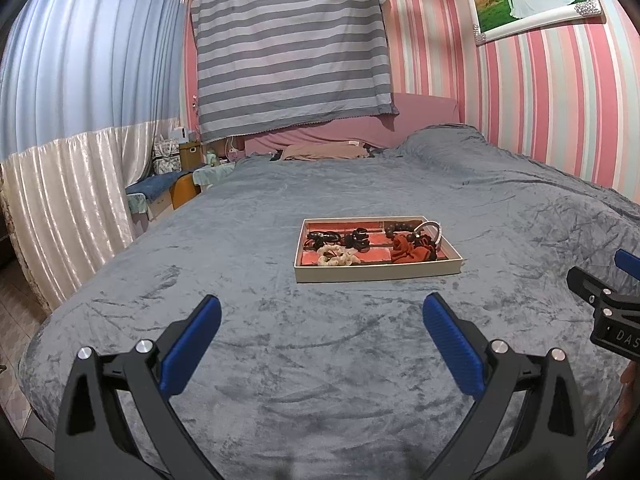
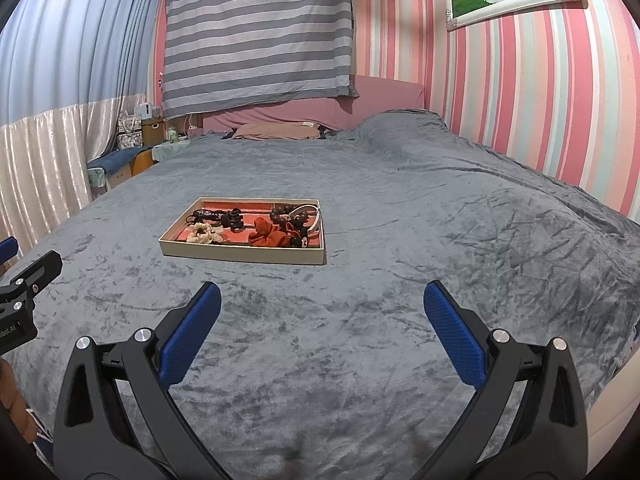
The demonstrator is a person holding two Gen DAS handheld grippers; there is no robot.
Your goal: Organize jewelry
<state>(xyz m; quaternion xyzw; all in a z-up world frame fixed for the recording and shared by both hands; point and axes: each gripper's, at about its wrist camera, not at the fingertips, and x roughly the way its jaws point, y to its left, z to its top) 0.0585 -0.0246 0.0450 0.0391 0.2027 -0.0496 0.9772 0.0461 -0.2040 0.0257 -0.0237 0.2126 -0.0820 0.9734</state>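
A shallow beige tray [image 1: 376, 274] with a red lining sits on the grey bed; it also shows in the right wrist view [image 2: 240, 255]. It holds a cream scrunchie [image 1: 337, 256], a red scrunchie [image 1: 404, 249], black hair ties [image 1: 320, 237], dark wooden beads [image 1: 400, 225] and a white bangle [image 1: 434, 230]. My left gripper [image 1: 322, 312] is open and empty, hovering short of the tray. My right gripper [image 2: 322, 300] is open and empty, in front of the tray and to its right.
The grey velvet blanket [image 1: 320, 360] covers the whole bed. A tan pillow [image 1: 324, 151] lies at the headboard. A bedside table [image 1: 180, 188] and curtains [image 1: 60, 200] stand to the left. A striped pink wall [image 2: 540, 100] runs along the right.
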